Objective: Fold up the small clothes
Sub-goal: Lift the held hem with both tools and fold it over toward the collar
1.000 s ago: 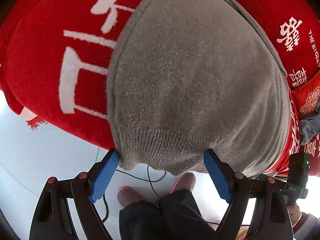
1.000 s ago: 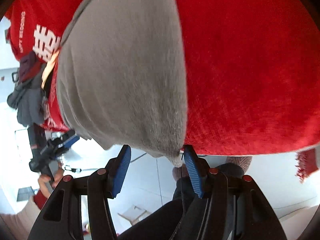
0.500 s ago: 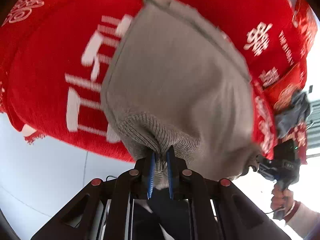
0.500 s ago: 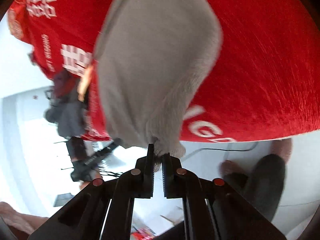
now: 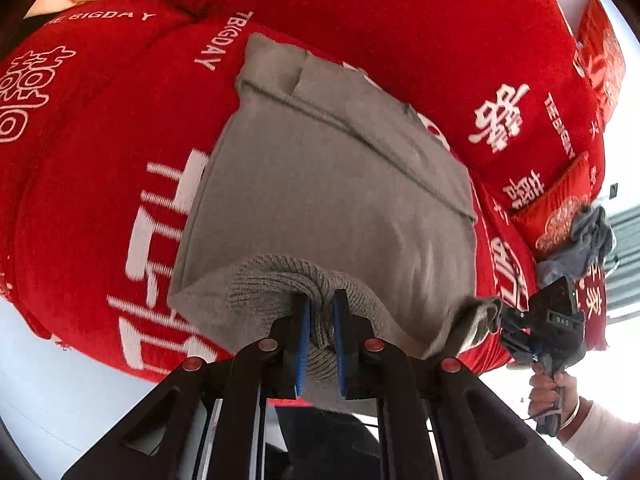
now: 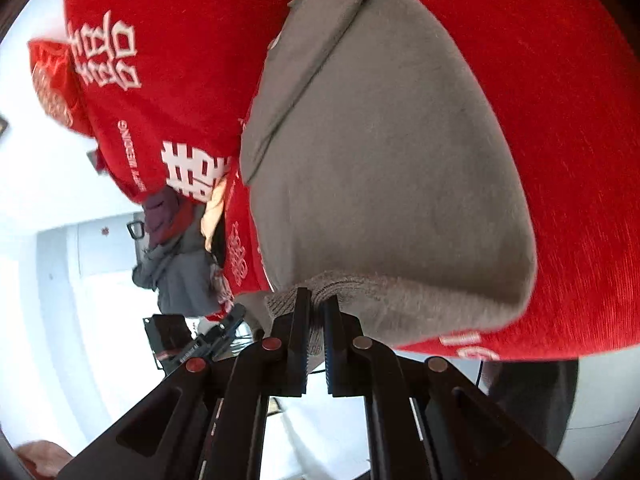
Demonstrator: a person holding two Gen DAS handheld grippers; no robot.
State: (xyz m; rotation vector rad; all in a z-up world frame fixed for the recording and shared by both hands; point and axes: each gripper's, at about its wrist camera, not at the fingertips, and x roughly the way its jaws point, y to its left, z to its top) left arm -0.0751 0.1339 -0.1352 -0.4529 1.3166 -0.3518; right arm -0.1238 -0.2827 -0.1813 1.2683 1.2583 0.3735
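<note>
A grey knit garment (image 5: pixel 328 192) lies spread on a red blanket (image 5: pixel 100 168) with white lettering. My left gripper (image 5: pixel 319 316) is shut on the garment's ribbed near hem, which bunches between the blue pads. My right gripper (image 6: pixel 316 312) is shut on the other near corner of the same grey garment (image 6: pixel 380 160). The right gripper also shows in the left wrist view (image 5: pixel 504 316), gripping the hem at the right. Both near corners are lifted off the blanket.
A pile of grey and purple clothes (image 6: pixel 176 256) sits at the blanket's left end in the right wrist view, and shows grey at the right in the left wrist view (image 5: pixel 580 240). A red patterned cushion (image 5: pixel 560 208) lies beside it. White floor (image 5: pixel 60 380) lies below the blanket edge.
Both grippers went from open around the garment's near hem to shut on it. They have since lifted the hem, and more of the garment's far end shows.
</note>
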